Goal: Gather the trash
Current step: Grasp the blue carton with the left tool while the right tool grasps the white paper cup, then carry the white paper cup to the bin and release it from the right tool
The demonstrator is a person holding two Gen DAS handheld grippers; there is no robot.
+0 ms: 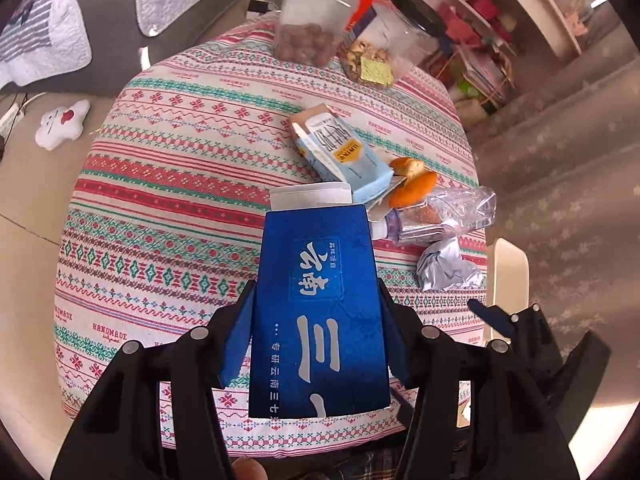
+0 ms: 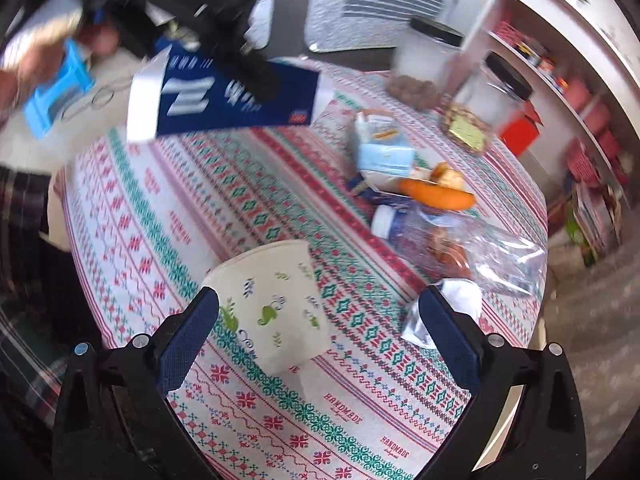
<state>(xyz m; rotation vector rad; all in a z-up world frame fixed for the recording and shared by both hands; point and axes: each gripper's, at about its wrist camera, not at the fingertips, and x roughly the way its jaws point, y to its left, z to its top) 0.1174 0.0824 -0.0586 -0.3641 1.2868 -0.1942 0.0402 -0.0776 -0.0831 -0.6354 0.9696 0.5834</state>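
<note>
Left wrist view: left gripper (image 1: 318,344) clamped on a blue carton (image 1: 320,312) held above the patterned tablecloth (image 1: 168,168), pickup step judged done, carry-off to a bin next; two black-lidded jars behind, nut jar (image 1: 316,16) about a quarter full, mixed-snack jar (image 1: 394,36) low. Right wrist view: right gripper (image 2: 320,340) spread wide around a paper cup (image 2: 276,304) lying on its side, contents not visible, left pad near its rim, right pad well apart; closing and lifting called for, remaining litter of milk carton (image 2: 384,148), orange peel (image 2: 440,192), plastic bottle (image 2: 448,240) beyond.
</note>
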